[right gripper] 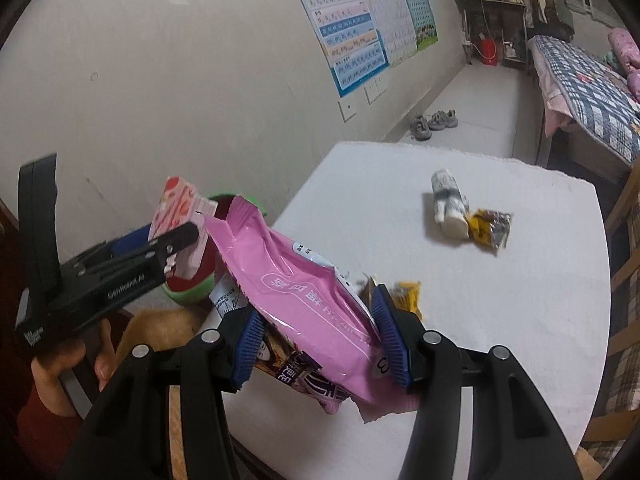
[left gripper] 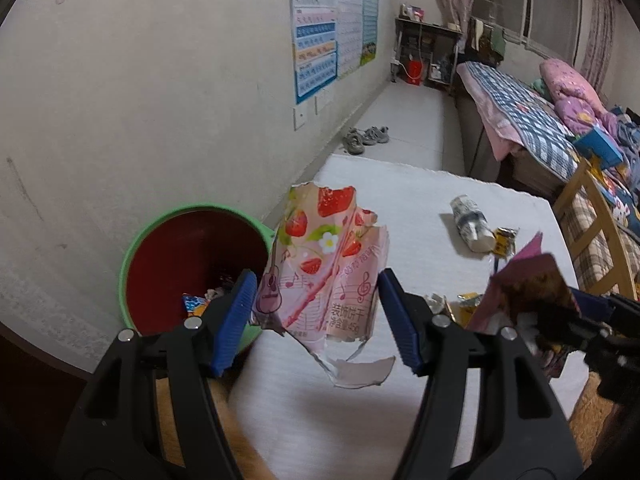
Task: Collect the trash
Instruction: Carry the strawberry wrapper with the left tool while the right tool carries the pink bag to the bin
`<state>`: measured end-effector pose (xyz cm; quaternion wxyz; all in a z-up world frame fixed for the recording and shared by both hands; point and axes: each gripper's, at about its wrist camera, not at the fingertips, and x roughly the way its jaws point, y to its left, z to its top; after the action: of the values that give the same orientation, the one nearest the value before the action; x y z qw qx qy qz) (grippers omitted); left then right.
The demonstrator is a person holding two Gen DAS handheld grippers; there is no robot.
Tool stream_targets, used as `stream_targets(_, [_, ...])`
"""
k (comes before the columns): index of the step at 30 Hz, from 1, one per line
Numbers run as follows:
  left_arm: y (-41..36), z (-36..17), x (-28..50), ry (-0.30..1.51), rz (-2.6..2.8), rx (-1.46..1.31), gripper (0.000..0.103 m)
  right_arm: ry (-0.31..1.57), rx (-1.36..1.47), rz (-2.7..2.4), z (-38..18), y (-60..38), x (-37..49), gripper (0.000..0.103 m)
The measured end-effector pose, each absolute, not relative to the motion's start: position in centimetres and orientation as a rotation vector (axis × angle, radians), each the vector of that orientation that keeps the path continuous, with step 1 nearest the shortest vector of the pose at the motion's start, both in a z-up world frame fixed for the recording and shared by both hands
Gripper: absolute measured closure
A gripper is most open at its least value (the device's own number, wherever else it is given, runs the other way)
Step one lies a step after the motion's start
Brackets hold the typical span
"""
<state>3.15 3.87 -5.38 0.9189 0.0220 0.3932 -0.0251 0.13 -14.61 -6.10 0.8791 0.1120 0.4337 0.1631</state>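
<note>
In the left wrist view my left gripper (left gripper: 316, 316) stands wide open around a torn strawberry wrapper (left gripper: 324, 268), which touches only the left pad, right beside the green-rimmed red trash bin (left gripper: 192, 264) holding some wrappers. In the right wrist view my right gripper (right gripper: 320, 340) is shut on a pink snack bag (right gripper: 296, 292) held above the white table (right gripper: 500, 300). The strawberry wrapper (right gripper: 180, 220) and the left gripper (right gripper: 176, 248) show at the left, over the bin (right gripper: 188, 288). The pink bag (left gripper: 528, 284) also shows at the right of the left wrist view.
A crumpled white bottle (right gripper: 450, 204) and a yellow wrapper (right gripper: 490, 226) lie in the table's middle. More yellow wrappers (right gripper: 408, 296) lie near my right gripper. A wooden chair (left gripper: 592, 224), a bed (left gripper: 532, 120) and shoes (left gripper: 366, 138) lie beyond the table.
</note>
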Motion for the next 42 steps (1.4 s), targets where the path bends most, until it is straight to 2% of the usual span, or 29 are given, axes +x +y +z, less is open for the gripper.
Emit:
stream_targets(24, [14.1, -7.1, 2.3, 0.83, 0.103, -0.078, 0.042, 0.944, 0.208, 0.387, -6.1, -6.4, 4.0, 0.052])
stream_targets(42, [18.3, -9.2, 3.5, 0.887, 0.142, -0.17, 0.042, 0.97, 0.193, 0.424, -6.3, -2.0, 7.1, 0.052])
